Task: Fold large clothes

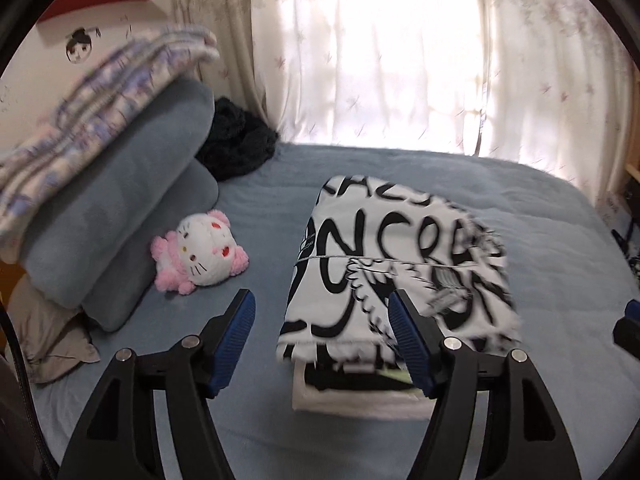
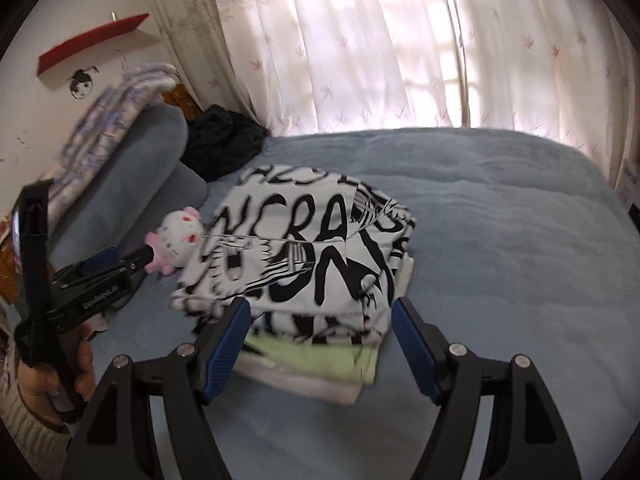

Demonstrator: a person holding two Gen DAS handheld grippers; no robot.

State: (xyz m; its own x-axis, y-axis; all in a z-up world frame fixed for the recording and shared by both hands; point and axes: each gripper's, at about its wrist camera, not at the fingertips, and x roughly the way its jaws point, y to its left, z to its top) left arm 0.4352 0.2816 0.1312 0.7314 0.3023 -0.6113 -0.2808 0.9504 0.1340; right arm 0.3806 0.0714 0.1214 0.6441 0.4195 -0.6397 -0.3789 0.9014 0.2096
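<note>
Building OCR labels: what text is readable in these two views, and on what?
"NCR": big black letters on the folded garment, cut off at both ends by its folds.
Other lettering on the garment: folded or blurred, unreadable.
White print on the left gripper: too small to read.
Box at bed edge: print unreadable.

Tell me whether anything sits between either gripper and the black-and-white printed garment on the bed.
Nothing visible does. The left gripper and right gripper are both open and empty, just short of the folded printed garment topping the stack. The plush toy lies off to the side.
</note>
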